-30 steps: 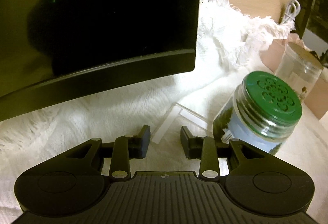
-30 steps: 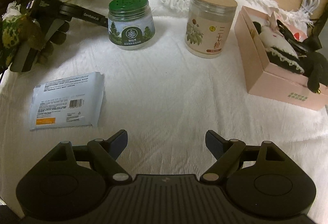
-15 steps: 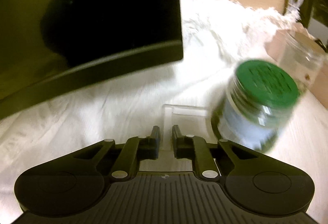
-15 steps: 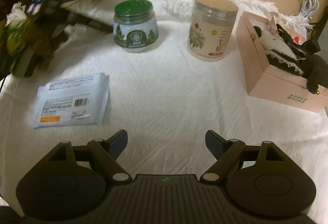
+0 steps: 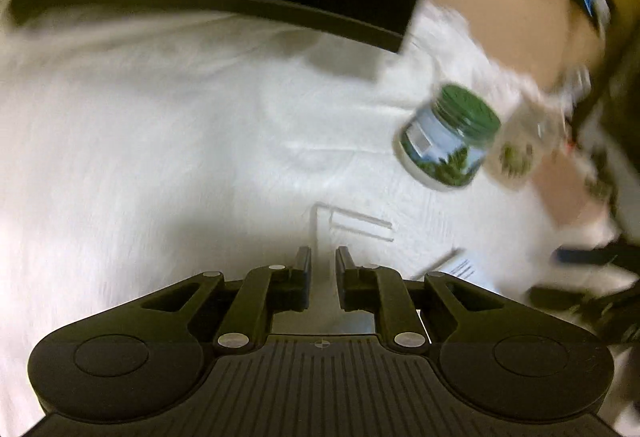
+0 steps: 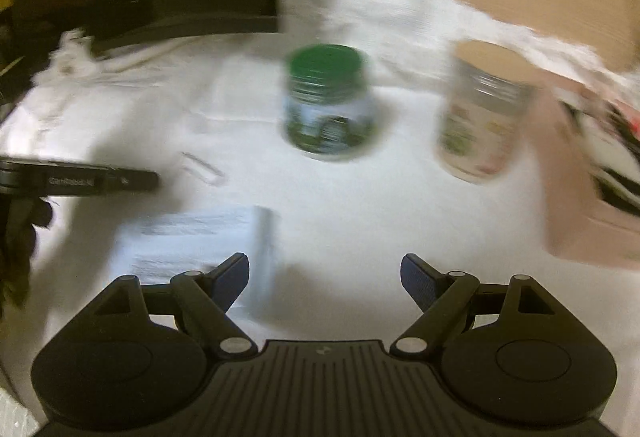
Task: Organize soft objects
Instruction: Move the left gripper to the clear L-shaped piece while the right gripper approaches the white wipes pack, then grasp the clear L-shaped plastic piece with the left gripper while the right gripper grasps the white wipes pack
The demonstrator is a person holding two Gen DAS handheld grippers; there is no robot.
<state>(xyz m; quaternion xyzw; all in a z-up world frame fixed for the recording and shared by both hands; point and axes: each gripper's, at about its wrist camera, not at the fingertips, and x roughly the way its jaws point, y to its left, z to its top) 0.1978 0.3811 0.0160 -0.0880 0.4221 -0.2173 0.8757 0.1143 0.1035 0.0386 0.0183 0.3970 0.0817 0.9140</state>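
**Left gripper pinches a clear piece, soft toy waits**

Our left gripper (image 5: pixel 322 265) was spread a second ago. Now its two fingers are pressed close on a clear plastic piece (image 5: pixel 352 225), low in the middle of the frame. We think it is pinching it. The green-lid jar (image 5: pixel 448 141) was big and close before. Now it is small, in the upper right, so our left hand has pulled back. Everything is blurry, so both hands are moving fast.

Our right gripper (image 6: pixel 324 273) is still spread wide and holds nothing. The paper packet (image 6: pixel 192 237) now sits just in front of its left finger, nearer than before.

The soft toy (image 6: pixel 616 165), black and white, lies in the pink box (image 6: pixel 580 229) at the right edge of the frame. No gripper is touching it. So we think the tidying of soft things is not moving on yet. The clear piece is hard, not soft.

The left gripper's side has white letters. They look like "GenRobot", but they are smeared. The labels on the green-lid jar, the tan-lid jar (image 6: pixel 480 117) and the packet are too blurry to read.
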